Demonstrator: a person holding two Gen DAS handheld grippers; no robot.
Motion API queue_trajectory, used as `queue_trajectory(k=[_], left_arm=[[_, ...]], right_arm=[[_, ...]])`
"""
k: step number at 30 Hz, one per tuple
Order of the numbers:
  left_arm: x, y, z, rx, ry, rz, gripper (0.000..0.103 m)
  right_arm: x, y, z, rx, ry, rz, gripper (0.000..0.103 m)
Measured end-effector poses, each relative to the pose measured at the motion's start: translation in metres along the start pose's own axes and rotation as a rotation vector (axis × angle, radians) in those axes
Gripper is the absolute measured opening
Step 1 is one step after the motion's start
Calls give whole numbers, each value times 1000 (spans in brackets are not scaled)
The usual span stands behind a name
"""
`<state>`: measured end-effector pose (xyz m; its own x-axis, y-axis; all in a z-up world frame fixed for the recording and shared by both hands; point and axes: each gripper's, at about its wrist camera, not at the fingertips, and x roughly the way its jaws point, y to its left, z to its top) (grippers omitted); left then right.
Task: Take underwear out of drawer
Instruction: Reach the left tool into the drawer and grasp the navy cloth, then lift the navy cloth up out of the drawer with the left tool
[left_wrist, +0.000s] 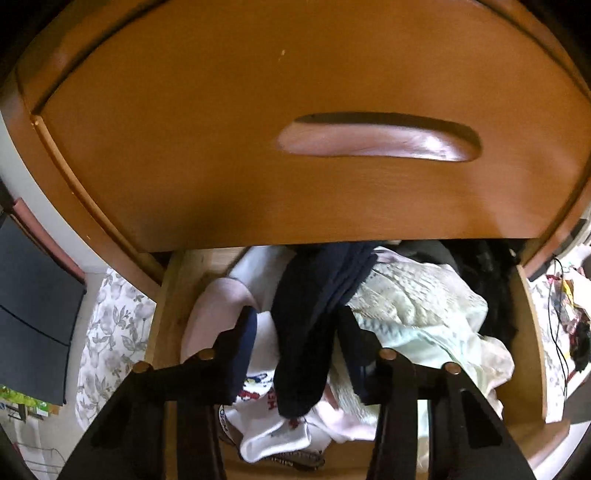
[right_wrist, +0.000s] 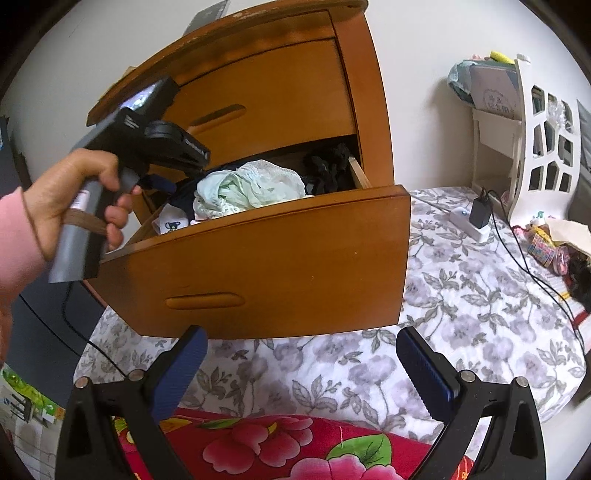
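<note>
Inside drawer (left_wrist: 173, 295), L gripper (left_wrist: 295, 325) half-closed around navy underwear (left_wrist: 317, 314); R gripper (right_wrist: 301, 354) wide apart, empty.

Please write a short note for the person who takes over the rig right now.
Left hand-held gripper: down inside the open wooden drawer, fingers either side of a dark navy fabric garment; a firm pinch is not confirmed.
Right hand-held gripper: open, empty, in front of the drawer over the grey floral bedspread.
In the drawer: pale green lacy garment, white printed garment, black items at the back.
Done: drawer open.
Left: close on the navy piece, lift it out.
</note>
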<state>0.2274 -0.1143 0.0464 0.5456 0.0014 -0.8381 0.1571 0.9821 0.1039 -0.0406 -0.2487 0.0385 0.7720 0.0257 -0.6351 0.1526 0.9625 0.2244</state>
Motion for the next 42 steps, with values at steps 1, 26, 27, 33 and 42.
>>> queue_trajectory(k=[1,26,27,33,42], left_arm=[[3,0,1,-5,5,3,45],[-22,41,-21,-171,-86,22,12],[-26,44,-23,-178,-100,15,12],[-61,63,-41,-208,-204,-42,12],[-126,76,-69,-186,-371,-110,12]], right_arm=[[1,0,0,2,3,5,103],[4,-5,-1,15,27,26,103],[4,-4,-1,12,27,23,103],[4,0,-2,-9,31,-9,103],[4,10,-3,-56,32,-71,103]])
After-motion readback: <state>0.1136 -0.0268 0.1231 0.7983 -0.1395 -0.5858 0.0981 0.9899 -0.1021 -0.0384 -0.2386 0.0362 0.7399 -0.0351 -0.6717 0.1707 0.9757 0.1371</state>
